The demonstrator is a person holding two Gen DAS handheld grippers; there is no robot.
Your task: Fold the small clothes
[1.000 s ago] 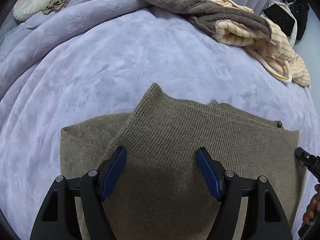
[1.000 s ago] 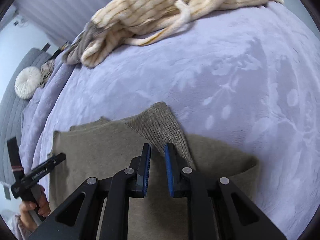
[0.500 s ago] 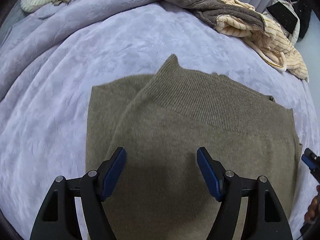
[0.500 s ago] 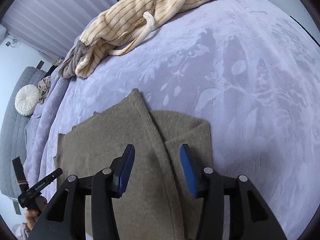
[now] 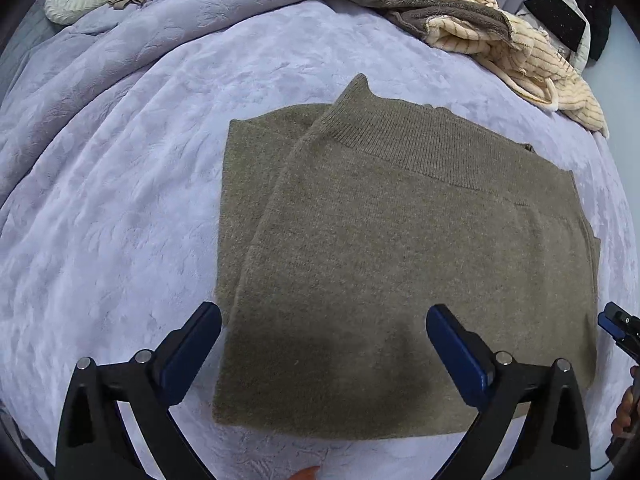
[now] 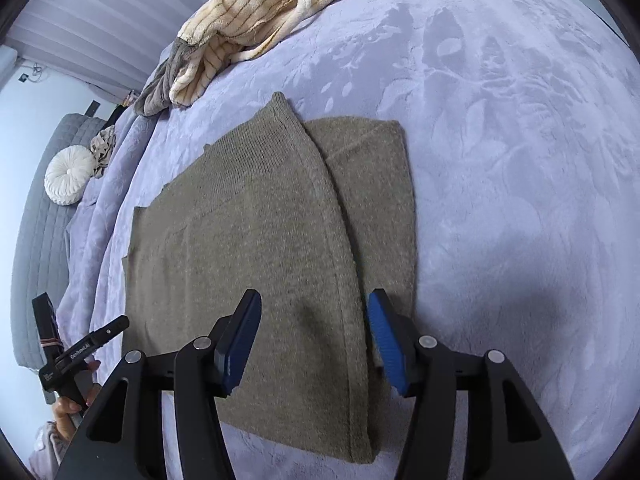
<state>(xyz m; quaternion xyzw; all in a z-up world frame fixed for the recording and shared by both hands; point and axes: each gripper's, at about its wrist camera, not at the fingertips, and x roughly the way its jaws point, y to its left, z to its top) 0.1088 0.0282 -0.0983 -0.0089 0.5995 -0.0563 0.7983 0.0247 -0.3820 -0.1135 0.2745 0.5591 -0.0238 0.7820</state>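
The olive knit garment is laid flat on the lavender bedspread, folded into a rough rectangle with its ribbed hem band turned over onto the top layer. A narrower under-layer is exposed along 1 side edge of the garment.

Compared with 1 second earlier, both grippers have been drawn back from the ribbed hem band toward the garment's near edge, so that nearly the whole garment is now framed. The right gripper, whose jaws were then almost pressed together at the ribbed band, is now seen with jaws opening; only the flat top layer lies beneath the gap, and nothing is pinched. The left gripper is seen with jaws spread to their widest, straddling the near part of the garment without contact by the blue pads.

The release indicates that 1 fold has been placed and let go. The garment is judged to be partly folded; a further fold or a squaring of the offset layers is probably required.

A striped cream garment lies beyond the olive garment's far edge, well apart from it.
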